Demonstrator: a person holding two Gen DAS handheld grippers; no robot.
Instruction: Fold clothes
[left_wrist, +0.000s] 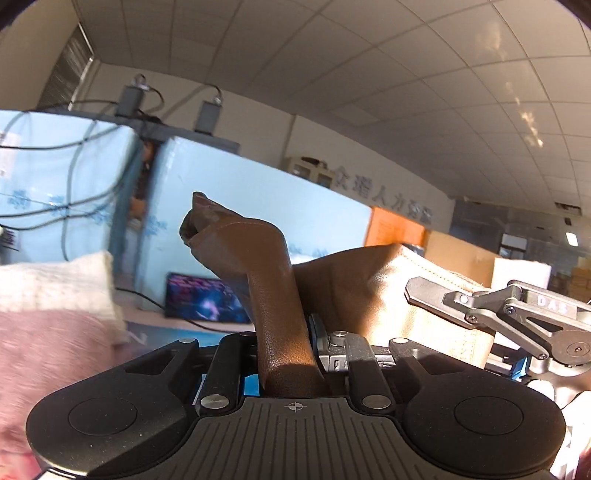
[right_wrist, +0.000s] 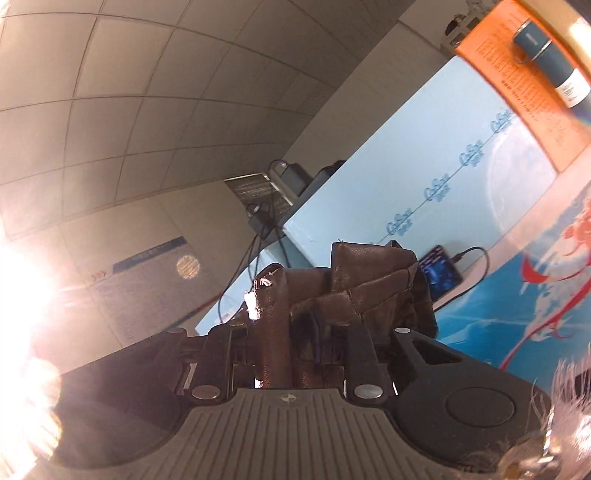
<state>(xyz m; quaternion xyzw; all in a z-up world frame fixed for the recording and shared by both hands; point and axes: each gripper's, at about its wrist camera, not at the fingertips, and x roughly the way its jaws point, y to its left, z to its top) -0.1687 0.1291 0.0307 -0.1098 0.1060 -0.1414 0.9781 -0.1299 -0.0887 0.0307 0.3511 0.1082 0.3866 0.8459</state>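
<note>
While the left gripper (left_wrist: 286, 354) and right gripper (right_wrist: 280, 354) each pinch the brown leather-like garment (left_wrist: 332, 280) at frame centre, lifted toward the ceiling, no fold is visible; folding remains.

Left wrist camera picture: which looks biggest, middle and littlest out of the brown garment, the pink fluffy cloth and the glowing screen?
As they look in this view:
1. brown garment, though it sits closest to the lens
2. pink fluffy cloth, about as large and cut off by the picture's edge, so these two are unsure
3. glowing screen, clearly the littlest, and it is farther away
</note>
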